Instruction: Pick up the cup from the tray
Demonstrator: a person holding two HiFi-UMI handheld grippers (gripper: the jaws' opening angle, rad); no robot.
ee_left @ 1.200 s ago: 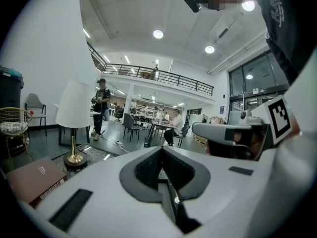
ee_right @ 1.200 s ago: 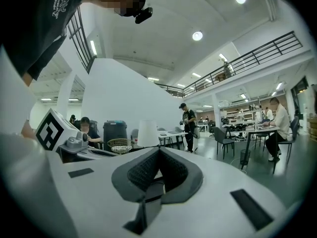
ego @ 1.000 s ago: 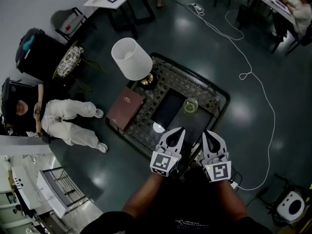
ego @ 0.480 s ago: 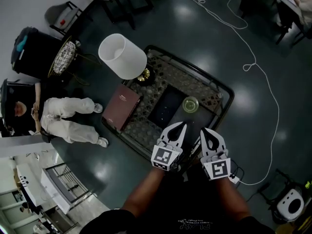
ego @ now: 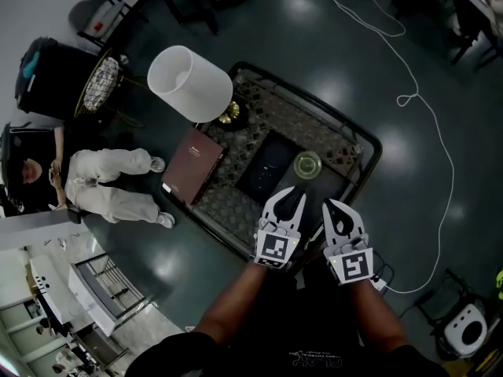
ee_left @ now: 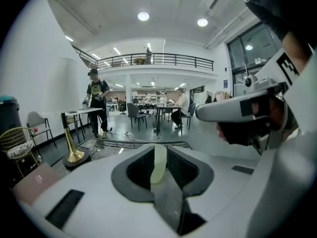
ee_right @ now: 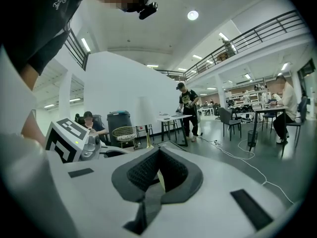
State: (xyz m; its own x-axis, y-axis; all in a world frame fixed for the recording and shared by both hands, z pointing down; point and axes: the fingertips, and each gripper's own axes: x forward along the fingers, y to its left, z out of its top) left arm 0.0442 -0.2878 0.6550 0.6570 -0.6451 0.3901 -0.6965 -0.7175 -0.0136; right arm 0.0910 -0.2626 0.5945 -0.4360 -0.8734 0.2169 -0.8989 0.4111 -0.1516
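A pale green cup [ego: 307, 165] stands on a dark tray [ego: 267, 171] on the low patterned table. My left gripper [ego: 295, 192] hovers just short of the cup, on its near side. Its jaws have just been opening and stand a narrow gap apart, with nothing between them. In the left gripper view the cup [ee_left: 159, 163] shows through that gap, beyond the left gripper [ee_left: 159, 152]. My right gripper [ego: 328, 205] is beside the left one, over the table's near edge, with its jaws together. The right gripper [ee_right: 159, 157] holds nothing.
A lamp with a white shade [ego: 191, 83] and a brass base [ego: 229, 115] stands at the table's far left. A maroon book [ego: 192, 166] lies left of the tray. The table has a raised rim [ego: 369, 144]. A person [ego: 102, 183] sits at the left. A white cable [ego: 409, 100] lies on the floor.
Both grippers have come down and forward over the table's near edge, so the left gripper's tips are closer to the cup. The cup, tray, book and lamp have stayed put.
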